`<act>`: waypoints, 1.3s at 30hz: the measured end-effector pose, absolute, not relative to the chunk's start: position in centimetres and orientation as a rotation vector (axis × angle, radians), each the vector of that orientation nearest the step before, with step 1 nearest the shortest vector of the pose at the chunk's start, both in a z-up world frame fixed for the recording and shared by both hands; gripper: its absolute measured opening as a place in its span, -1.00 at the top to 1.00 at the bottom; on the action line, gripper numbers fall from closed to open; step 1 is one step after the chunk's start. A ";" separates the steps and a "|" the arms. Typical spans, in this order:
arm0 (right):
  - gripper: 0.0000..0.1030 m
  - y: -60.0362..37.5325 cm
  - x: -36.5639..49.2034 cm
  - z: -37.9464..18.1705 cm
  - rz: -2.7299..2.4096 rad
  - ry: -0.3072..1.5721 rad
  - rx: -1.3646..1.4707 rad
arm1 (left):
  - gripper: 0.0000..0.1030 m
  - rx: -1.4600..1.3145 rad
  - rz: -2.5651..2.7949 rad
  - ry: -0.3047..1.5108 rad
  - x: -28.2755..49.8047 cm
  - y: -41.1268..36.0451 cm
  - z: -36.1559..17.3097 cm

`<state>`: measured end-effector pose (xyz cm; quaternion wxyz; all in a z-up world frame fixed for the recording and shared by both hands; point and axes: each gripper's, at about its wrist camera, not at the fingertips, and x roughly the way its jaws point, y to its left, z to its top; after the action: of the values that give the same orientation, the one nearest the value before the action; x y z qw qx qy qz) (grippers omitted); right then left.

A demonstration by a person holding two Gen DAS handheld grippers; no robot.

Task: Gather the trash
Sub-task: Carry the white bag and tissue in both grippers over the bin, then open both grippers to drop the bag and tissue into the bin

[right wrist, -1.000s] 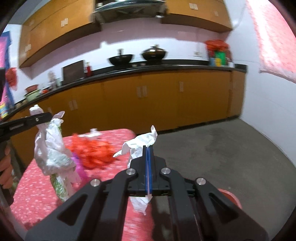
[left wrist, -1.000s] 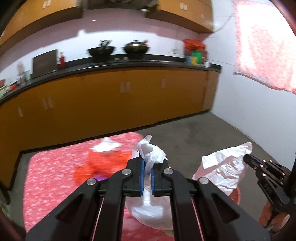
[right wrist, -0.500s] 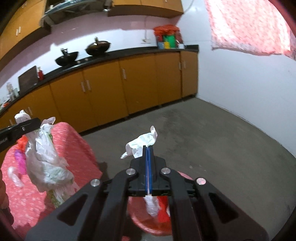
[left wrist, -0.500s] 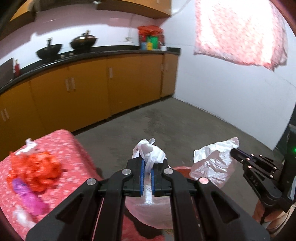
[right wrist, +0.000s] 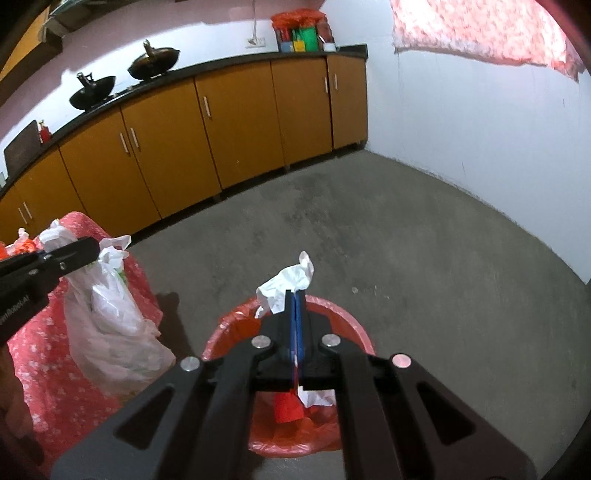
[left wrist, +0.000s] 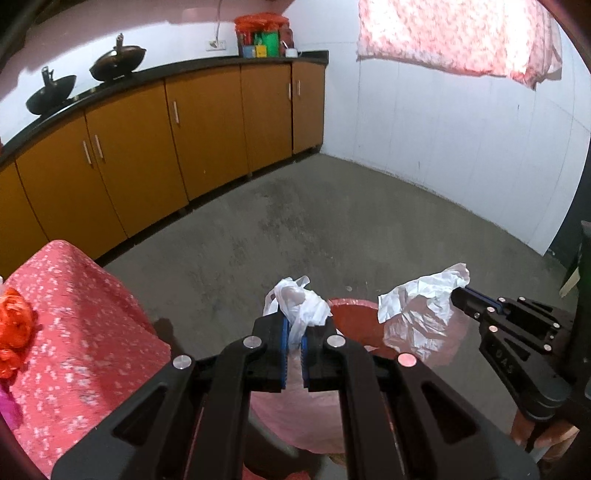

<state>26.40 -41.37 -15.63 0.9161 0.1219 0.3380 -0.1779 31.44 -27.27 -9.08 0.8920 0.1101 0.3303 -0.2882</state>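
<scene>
Red bin [right wrist: 347,317] largely hidden behind right gripper [right wrist: 295,295].

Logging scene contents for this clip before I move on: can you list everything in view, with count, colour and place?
Plastic bag: one, white, clamped in the left gripper.
Crumpled plastic: one, white, pinched in the right gripper above the bin.
Bin: one, red with a red liner, on the floor below the grippers.
Table cover: one, pink and speckled, at left.
Red bundle: one, orange-red, on the cover.
Cabinets: a row, orange, along the back wall.
Woks: two, black, on the counter.
Hanging cloth: one, pink, upper right.
Left gripper: black, shut.
Right gripper: black, shut.
</scene>
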 end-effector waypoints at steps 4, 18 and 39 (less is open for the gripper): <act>0.95 -41.9 27.0 -17.0 -0.363 0.710 0.275 | 0.90 0.254 -0.598 0.684 31.8 -28.7 -10.2; 0.95 -42.4 27.3 -19.3 -0.344 0.736 0.304 | 0.89 0.321 -0.568 0.715 32.2 -31.3 -12.9; 0.83 -42.6 27.7 -20.7 -0.335 0.760 0.327 | 0.41 0.370 -0.542 0.746 33.2 -33.3 -15.3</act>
<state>27.69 -42.56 -20.73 0.9020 0.1584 0.3676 -0.1619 33.21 -33.32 -15.25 0.8790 0.1776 0.3580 -0.2600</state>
